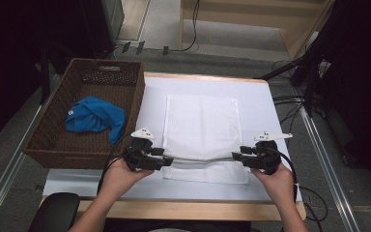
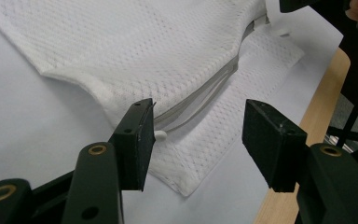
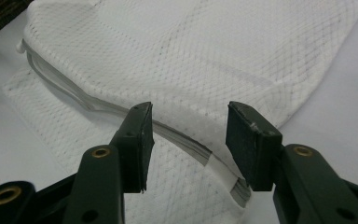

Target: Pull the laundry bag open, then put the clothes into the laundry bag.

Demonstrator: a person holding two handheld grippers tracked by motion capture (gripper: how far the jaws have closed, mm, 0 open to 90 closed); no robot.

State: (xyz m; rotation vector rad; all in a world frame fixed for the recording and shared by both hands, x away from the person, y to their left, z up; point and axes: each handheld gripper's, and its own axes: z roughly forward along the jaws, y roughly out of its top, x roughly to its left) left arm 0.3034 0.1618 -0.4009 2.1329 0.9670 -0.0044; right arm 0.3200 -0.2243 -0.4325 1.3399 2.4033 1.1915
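The left gripper (image 1: 166, 162) stands with its jaws apart at the left end of the white mesh bag's (image 1: 202, 128) zipper, clamping nothing. The bag lies flat mid-table on the white sheet (image 1: 261, 96), fine netting with a grey zipper (image 1: 203, 160) running across near its front edge. The right gripper (image 1: 236, 157), jaws likewise apart, sits at the zipper's right end. Whether any pad touches the mesh is hard to make out.
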